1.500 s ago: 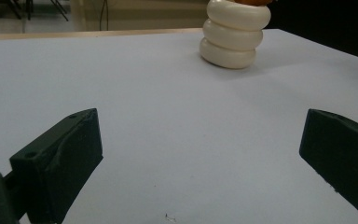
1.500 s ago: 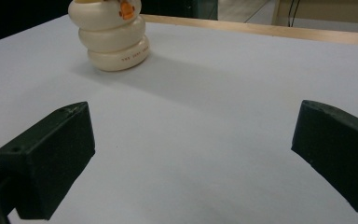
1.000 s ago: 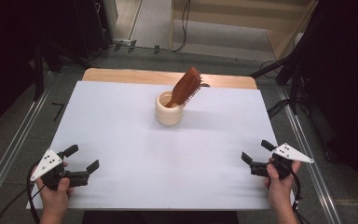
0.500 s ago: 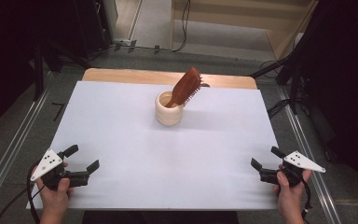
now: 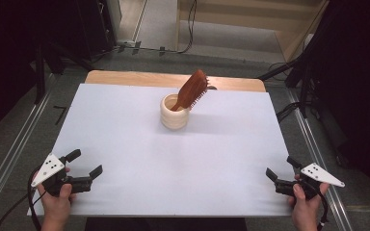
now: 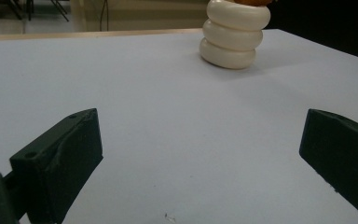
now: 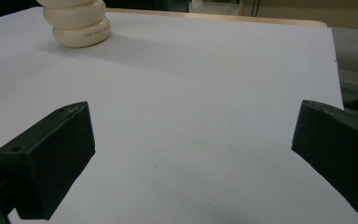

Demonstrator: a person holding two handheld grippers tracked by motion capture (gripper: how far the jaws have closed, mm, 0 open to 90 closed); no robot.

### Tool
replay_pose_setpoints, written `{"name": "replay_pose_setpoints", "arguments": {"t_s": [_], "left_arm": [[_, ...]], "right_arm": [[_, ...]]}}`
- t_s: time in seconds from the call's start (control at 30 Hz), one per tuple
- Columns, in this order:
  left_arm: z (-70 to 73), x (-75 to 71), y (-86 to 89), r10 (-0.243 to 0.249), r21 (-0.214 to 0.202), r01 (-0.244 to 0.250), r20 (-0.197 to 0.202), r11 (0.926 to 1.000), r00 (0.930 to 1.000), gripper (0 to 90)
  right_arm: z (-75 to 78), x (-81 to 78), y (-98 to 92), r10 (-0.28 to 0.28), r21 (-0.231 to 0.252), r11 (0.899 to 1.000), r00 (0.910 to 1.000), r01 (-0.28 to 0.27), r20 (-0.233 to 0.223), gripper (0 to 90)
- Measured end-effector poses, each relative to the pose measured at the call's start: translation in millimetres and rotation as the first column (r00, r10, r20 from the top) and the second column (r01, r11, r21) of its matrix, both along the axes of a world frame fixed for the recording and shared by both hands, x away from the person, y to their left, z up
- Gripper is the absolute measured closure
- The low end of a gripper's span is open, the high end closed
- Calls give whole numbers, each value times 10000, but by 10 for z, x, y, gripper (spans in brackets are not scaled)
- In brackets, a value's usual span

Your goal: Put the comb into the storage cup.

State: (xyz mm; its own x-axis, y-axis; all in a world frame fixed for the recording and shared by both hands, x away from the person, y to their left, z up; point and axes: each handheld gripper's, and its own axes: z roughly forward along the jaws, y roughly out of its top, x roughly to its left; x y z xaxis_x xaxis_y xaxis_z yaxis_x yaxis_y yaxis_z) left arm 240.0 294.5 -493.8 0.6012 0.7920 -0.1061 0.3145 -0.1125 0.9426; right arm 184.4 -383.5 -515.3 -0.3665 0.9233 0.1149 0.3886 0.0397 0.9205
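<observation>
Both tongs are held released, with nothing between their jaws. Left tongs are seen at the near left corner of the worktop, gripped by the left hand; right tongs are seen at the near right corner, gripped by the right hand. In each gripper view the two black jaws are spread wide over the bare white surface, and neither pair touches anything.

A white sheet is laid over the worktop, and a strip of pale wood is left uncovered along its far edge. Grey floor and dark stands are seen around it.

A cream ribbed cup, shaped like three stacked rings, is stood upright toward the far middle of the worktop, well apart from both tongs. In the left gripper view the cup is seen far ahead toward the right; in the right gripper view the cup is seen far ahead at the upper left. A line of small dark print is carried on its lowest ring in the right gripper view, but it is too small to be read.

A brown wooden hairbrush is stood in the cup, handle down, with its bristled head tilted up toward the right.
</observation>
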Motion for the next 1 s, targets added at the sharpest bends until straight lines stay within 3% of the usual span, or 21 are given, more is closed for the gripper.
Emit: {"name": "replay_pose_setpoints", "arguments": {"t_s": [0.4, 0.63, 0.77, 1.0], "left_arm": [[1, -1, 6, 4, -6, -4, -3, 10000, 10000, 0], [-6, 5, 37, 204, -278, -206, -71, 9994, 9998, 0], [-13, 9, 22, 219, -132, -221, -156, 9997, 9996, 0], [-20, 27, -7, 368, 198, -361, -394, 9992, 9985, 0]], "right_arm": [[-29, -92, -108, -154, 142, 9998, 9998, 152, 112, 0], [-66, -84, -117, -74, 392, 9992, 9998, 66, 199, 0], [-73, -100, -133, -156, 631, 9979, 9997, 144, 189, 0], [-80, -98, -94, -316, 325, 9990, 9994, 312, 104, 0]]}}
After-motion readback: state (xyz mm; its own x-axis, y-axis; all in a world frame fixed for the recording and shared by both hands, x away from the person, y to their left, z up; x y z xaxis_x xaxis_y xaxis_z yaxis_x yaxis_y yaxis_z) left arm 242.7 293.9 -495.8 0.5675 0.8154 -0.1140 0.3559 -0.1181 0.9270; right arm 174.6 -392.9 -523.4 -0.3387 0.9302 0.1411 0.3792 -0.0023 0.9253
